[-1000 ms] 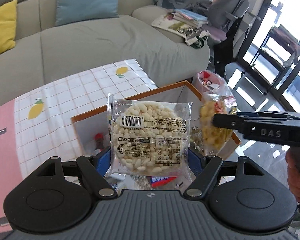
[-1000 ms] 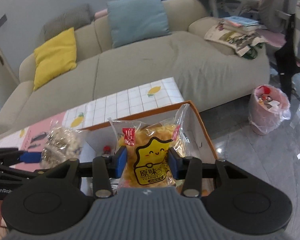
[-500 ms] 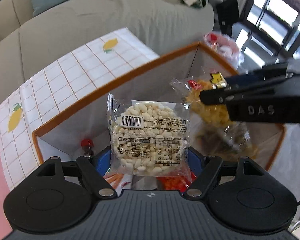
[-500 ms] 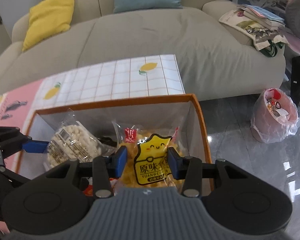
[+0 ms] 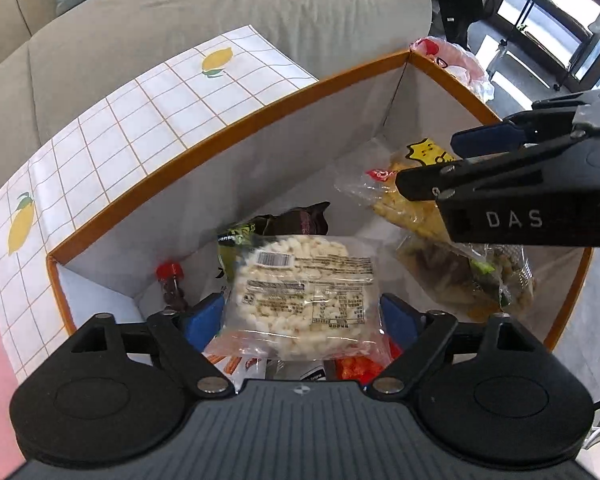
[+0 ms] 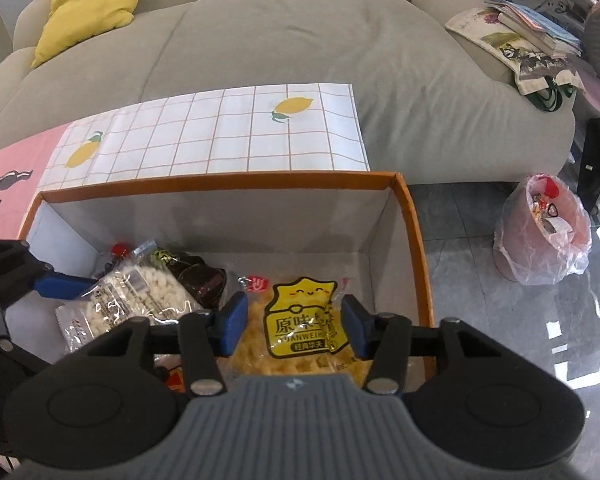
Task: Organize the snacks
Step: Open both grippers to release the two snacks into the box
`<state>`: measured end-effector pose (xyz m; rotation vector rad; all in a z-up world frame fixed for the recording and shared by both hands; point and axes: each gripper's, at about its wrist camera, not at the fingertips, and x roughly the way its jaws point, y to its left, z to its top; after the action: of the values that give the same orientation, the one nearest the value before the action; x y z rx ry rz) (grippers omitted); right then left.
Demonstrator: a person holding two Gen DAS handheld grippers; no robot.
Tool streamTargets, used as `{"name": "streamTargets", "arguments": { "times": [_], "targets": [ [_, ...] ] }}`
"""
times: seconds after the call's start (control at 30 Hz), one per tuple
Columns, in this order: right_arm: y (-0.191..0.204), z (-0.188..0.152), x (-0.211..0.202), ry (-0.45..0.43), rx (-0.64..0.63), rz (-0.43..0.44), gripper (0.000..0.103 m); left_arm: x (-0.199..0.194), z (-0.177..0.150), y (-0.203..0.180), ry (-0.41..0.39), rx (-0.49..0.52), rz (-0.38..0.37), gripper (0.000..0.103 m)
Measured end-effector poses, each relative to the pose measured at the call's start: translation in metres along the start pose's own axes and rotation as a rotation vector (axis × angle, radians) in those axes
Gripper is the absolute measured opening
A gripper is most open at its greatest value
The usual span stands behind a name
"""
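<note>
An orange-rimmed white box holds several snacks. A clear packet of white puffed-rice cake lies tilted back on the pile inside. My left gripper straddles it with jaws opening, and a gap shows at each blue pad. A yellow packet with a smiling star label sits low at the box's right end. It is between the fingers of my right gripper, whose jaws are opening and whose pads stand just off it.
Also in the box are a dark wrapper, a red-capped little bottle and a brownish-green packet. A lemon-print cloth covers the table behind it, then a grey sofa. A pink-bagged bin stands on the floor at right.
Both grippers sank from above the box into it. Their jaws widened, and the rice-cake packet and the yellow packet slipped down from the pads onto the snacks inside.
</note>
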<state>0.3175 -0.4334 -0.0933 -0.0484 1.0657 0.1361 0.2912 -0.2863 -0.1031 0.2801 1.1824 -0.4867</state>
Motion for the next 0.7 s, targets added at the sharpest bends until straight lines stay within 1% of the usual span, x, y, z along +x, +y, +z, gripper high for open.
{"name": "streamTargets", "arguments": {
  "times": [0.03,0.13,0.2,0.27,0.37,0.43,0.57,0.63,0.7],
  "targets": [
    [0.0,0.0,-0.001,-0.001,0.0,-0.004,0.058,-0.003,0.0,0.001,-0.008,-0.002,-0.003,0.103],
    [0.0,0.002,-0.007,-0.015,0.009,-0.016,0.064,-0.012,0.0,0.002,-0.037,-0.01,-0.004,0.103],
    [0.0,0.003,-0.012,-0.022,0.019,-0.021,0.066,-0.019,0.0,0.004,-0.047,-0.008,-0.013,0.103],
    [0.0,0.004,-0.018,-0.027,0.027,-0.023,0.067,-0.028,-0.001,0.004,-0.057,-0.003,-0.016,0.103],
    [0.002,0.003,-0.029,-0.033,0.045,-0.029,0.071,-0.042,0.0,0.006,-0.078,0.007,-0.03,0.103],
    [0.005,0.002,-0.039,-0.042,0.048,-0.031,0.075,-0.053,-0.001,0.006,-0.099,0.015,-0.026,0.103],
    [0.016,-0.003,-0.065,-0.068,0.034,-0.053,0.079,-0.09,-0.007,0.007,-0.17,0.038,-0.014,0.103],
    [0.022,-0.007,-0.082,-0.092,0.036,-0.063,0.084,-0.109,-0.011,0.01,-0.209,0.04,-0.003,0.103],
    [0.03,-0.01,-0.101,-0.118,0.044,-0.068,0.086,-0.131,-0.019,0.013,-0.252,0.04,0.016,0.103]
  ]
}}
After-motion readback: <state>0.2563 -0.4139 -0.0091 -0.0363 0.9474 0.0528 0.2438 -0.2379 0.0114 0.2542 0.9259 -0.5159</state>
